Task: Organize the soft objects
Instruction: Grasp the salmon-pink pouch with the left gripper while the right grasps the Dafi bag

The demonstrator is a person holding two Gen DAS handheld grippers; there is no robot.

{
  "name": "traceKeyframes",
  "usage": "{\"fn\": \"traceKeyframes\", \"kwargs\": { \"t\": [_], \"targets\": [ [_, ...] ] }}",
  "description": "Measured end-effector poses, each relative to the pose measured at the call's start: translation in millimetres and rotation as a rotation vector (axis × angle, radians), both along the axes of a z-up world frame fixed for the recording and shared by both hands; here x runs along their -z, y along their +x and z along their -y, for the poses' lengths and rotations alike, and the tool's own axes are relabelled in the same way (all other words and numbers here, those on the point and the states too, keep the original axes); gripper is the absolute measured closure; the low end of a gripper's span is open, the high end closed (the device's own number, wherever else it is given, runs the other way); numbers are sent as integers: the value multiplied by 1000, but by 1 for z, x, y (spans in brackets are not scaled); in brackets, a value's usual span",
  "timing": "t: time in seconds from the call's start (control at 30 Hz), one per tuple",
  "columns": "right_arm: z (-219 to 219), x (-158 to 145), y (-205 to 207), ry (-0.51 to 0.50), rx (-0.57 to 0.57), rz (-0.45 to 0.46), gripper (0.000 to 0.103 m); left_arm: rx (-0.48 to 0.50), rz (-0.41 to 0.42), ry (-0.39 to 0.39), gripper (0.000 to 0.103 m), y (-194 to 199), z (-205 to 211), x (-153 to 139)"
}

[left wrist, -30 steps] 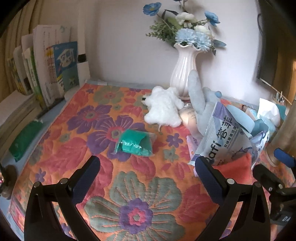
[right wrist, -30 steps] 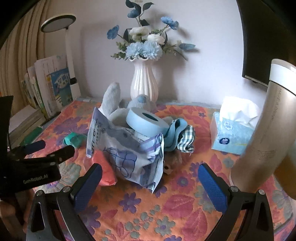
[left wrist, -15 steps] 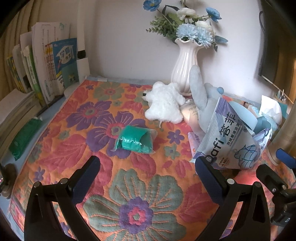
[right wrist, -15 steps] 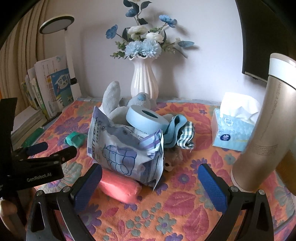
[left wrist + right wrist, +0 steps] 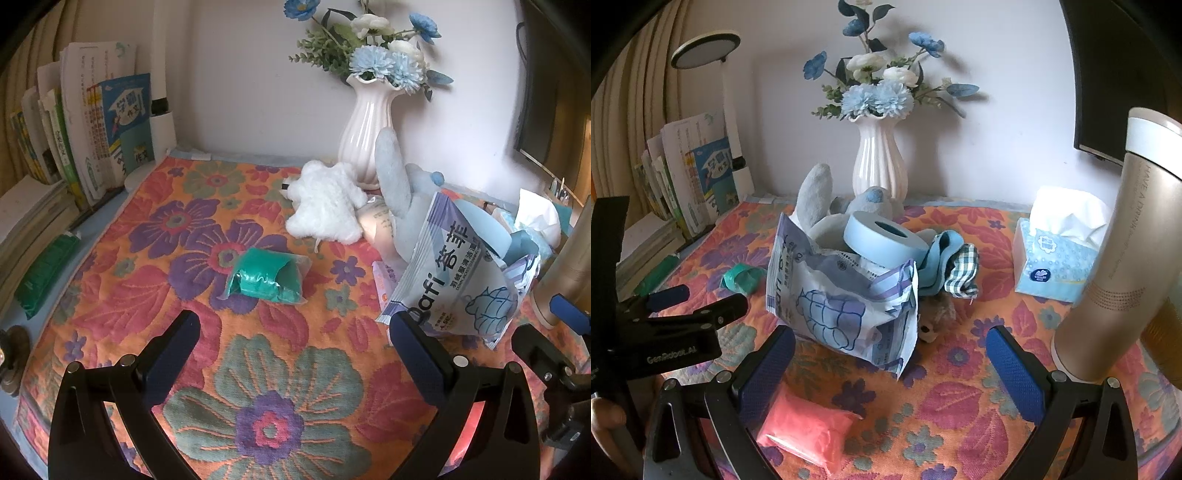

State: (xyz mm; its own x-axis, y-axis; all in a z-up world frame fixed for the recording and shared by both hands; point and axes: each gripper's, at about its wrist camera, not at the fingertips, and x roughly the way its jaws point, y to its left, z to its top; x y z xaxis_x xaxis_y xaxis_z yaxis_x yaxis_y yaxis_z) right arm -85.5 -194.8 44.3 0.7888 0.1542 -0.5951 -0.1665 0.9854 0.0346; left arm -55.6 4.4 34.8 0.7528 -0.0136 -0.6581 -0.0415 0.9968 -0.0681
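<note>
The right gripper (image 5: 890, 354) hangs with jaws wide and empty; the pink pouch (image 5: 807, 435) lies on the floral cloth (image 5: 960, 406) just below and beside its left finger, long axis running across the jaw line, so this hand is nearer; the left gripper (image 5: 295, 339), also wide and empty, faces the green packet (image 5: 267, 275), well ahead of its jaws and between them.

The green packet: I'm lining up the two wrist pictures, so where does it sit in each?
Left wrist: green packet at centre, on the floral cloth.
Right wrist: green packet at middle left, partly behind the wipes bag.
Shared landmark: white vase.
</note>
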Motion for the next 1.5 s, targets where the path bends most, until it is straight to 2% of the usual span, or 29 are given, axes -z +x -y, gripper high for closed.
{"fn": "traceKeyframes", "kwargs": {
  "t": [1.1, 1.27, 1.37, 1.5],
  "targets": [
    [0, 4, 2, -8, 14, -17, 0, 9, -6, -12, 1, 1, 2, 1],
    [14, -1, -2, 57, 38, 20, 0, 8, 1, -10, 1, 0, 3, 1],
    [40, -4, -9, 140, 84, -2, 0, 62, 9, -25, 1, -7, 6, -3],
    [69, -2, -32, 174, 95, -27, 0, 242, -18, -59, 1, -26, 20, -7]
  ]
}}
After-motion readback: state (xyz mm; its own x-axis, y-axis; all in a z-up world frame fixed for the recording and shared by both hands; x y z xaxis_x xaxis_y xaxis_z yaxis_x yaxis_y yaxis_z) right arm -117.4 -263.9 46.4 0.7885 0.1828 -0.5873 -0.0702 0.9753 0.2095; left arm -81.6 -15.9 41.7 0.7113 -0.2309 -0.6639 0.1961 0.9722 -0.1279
